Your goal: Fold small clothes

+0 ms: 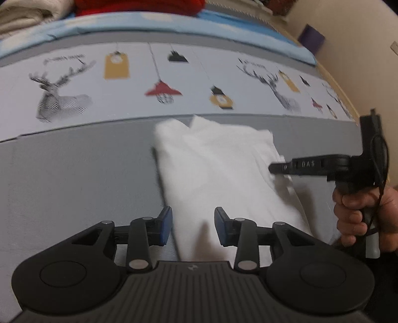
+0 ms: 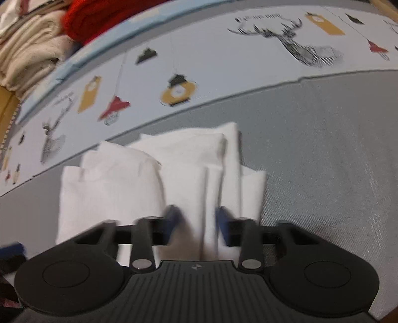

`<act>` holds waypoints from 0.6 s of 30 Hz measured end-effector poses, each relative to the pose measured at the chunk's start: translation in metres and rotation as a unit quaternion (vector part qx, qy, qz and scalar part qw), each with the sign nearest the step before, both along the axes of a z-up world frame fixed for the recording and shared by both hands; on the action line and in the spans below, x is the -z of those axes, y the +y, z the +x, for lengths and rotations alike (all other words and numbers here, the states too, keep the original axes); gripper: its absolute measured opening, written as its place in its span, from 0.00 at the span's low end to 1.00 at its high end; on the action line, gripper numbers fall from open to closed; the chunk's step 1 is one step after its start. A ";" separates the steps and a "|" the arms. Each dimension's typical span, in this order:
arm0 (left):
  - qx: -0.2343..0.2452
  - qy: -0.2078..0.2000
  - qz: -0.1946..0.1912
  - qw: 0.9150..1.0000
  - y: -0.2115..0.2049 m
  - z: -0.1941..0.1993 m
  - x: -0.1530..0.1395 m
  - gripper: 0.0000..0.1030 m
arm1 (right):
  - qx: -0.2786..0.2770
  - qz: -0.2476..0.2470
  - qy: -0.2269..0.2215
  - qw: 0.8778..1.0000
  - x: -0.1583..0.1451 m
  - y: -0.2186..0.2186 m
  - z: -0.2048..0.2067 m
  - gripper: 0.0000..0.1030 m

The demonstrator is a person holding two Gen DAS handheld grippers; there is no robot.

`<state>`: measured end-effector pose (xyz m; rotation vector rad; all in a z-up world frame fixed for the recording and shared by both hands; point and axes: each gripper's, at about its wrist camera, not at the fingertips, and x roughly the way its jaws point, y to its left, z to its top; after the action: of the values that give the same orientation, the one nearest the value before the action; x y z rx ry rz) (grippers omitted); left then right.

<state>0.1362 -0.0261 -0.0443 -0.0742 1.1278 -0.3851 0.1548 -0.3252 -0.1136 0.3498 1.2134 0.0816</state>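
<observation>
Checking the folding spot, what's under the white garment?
The white garment lies on the grey sheet. Whatever is directly beneath its folds is covered.

home bedroom: printed bedsheet (image 1: 139,82), folded laundry (image 2: 32,47)

White garment (image 1: 219,171), grey sheet (image 1: 74,179), pale band printed with deer and lanterns (image 1: 139,82), red cloth (image 2: 99,17), blue-padded black hand-held gripper (image 1: 193,226).

Under my left gripper (image 1: 193,226) the white garment (image 1: 214,169) looked like soft, matt cloth with a faintly fuzzy nap. The grey sheet (image 1: 74,179) was woven fabric with a slight sheen, its weave plainer in the right wrist view. My grippers were matt black plastic with ribbed bases, dull metal pivot pins and blue pads (image 1: 166,224). The printed cloth strip (image 1: 139,82) looked smooth.
</observation>
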 end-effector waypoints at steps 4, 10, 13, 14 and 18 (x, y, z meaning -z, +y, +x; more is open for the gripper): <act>0.026 0.006 0.004 1.000 -0.016 0.001 0.006 0.45 | -0.004 0.009 -0.048 0.999 -0.021 -0.007 -0.012 0.05; 0.065 0.037 0.029 0.997 -0.044 0.001 0.031 0.47 | 0.054 -0.076 -0.085 0.992 -0.035 -0.035 -0.019 0.07; 0.064 0.045 0.049 0.996 -0.047 -0.001 0.039 0.47 | 0.035 -0.076 -0.039 0.996 -0.021 -0.036 -0.013 0.11; 0.060 0.043 0.039 0.997 -0.045 0.000 0.037 0.47 | 0.038 -0.080 -0.046 0.995 -0.025 -0.037 -0.017 0.19; 0.050 0.029 0.007 0.998 -0.036 0.001 0.028 0.59 | 0.039 -0.034 -0.061 0.997 -0.040 -0.051 -0.036 0.39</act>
<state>0.1368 -0.0620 -0.0723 -0.0154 1.1943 -0.4668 0.1185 -0.3765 -0.0741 0.3288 1.0783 -0.0063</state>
